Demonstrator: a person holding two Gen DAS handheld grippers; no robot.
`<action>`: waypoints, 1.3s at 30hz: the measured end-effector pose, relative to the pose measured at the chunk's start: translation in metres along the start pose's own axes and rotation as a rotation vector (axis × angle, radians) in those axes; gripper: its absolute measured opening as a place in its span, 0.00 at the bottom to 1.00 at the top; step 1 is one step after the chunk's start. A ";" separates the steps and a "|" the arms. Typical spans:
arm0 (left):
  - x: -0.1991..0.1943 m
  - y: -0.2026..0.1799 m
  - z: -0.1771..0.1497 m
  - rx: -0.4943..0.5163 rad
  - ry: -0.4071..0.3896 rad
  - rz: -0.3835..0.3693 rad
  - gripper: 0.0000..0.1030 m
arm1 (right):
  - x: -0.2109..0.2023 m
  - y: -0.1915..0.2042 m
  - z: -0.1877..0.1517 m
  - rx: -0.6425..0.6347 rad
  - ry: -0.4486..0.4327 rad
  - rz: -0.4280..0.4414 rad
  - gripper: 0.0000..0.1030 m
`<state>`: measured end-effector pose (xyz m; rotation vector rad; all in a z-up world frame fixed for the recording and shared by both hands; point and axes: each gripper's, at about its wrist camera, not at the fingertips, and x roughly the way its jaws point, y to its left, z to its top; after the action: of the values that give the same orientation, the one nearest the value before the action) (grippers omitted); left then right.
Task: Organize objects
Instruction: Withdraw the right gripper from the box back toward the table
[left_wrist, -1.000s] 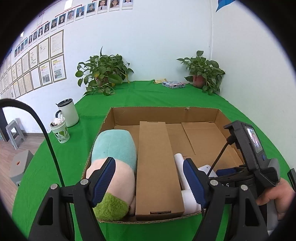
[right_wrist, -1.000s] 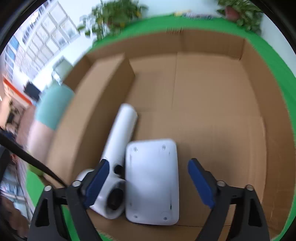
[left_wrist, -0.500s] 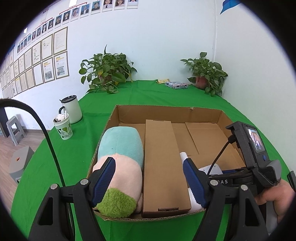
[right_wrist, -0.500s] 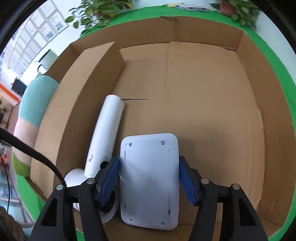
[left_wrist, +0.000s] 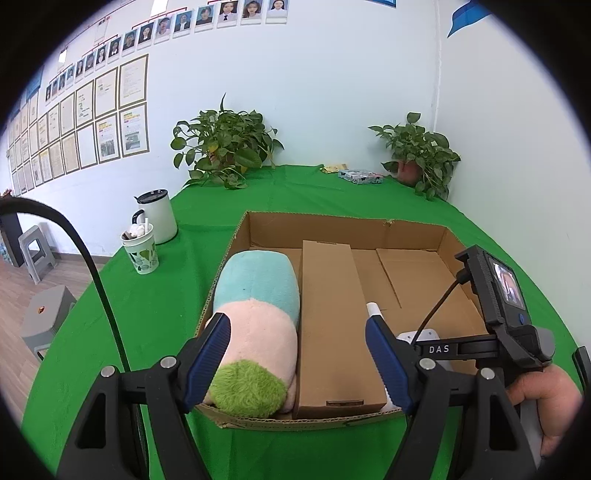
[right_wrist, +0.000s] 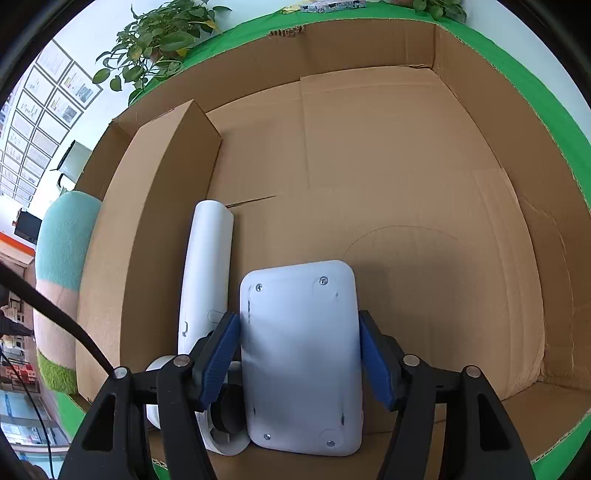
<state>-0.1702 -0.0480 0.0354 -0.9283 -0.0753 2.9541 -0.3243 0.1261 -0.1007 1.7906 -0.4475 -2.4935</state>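
An open cardboard box (left_wrist: 343, 225) sits on the green table. Inside lie a striped plush pillow (left_wrist: 255, 332), a long closed carton (left_wrist: 332, 325), a white hair dryer (right_wrist: 207, 280) and a white flat device (right_wrist: 301, 354). My right gripper (right_wrist: 300, 356) is inside the box, shut on the sides of the white device. It also shows in the left wrist view (left_wrist: 480, 343), held by a hand. My left gripper (left_wrist: 297, 363) is open and empty, held above the box's near edge.
A white kettle (left_wrist: 157, 218) and a patterned cup (left_wrist: 142, 251) stand on the table to the left. Two potted plants (left_wrist: 225, 147) (left_wrist: 421, 151) and a small packet (left_wrist: 360, 176) are at the back. The box's right half (right_wrist: 424, 229) has bare floor.
My right gripper closed from open onto the white device in the box. The left gripper drew back and up a little, staying open.
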 end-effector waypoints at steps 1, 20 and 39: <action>-0.002 0.001 0.000 -0.001 -0.003 0.006 0.73 | 0.002 0.001 0.001 0.002 -0.002 0.002 0.61; -0.034 -0.011 -0.016 -0.006 -0.102 0.051 0.78 | -0.154 0.016 -0.099 -0.210 -0.519 -0.041 0.99; -0.042 -0.045 -0.022 0.061 -0.126 0.034 0.78 | -0.214 -0.001 -0.160 -0.274 -0.695 -0.087 1.00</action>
<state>-0.1225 -0.0043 0.0442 -0.7434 0.0269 3.0249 -0.1031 0.1359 0.0498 0.8334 -0.0273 -3.0026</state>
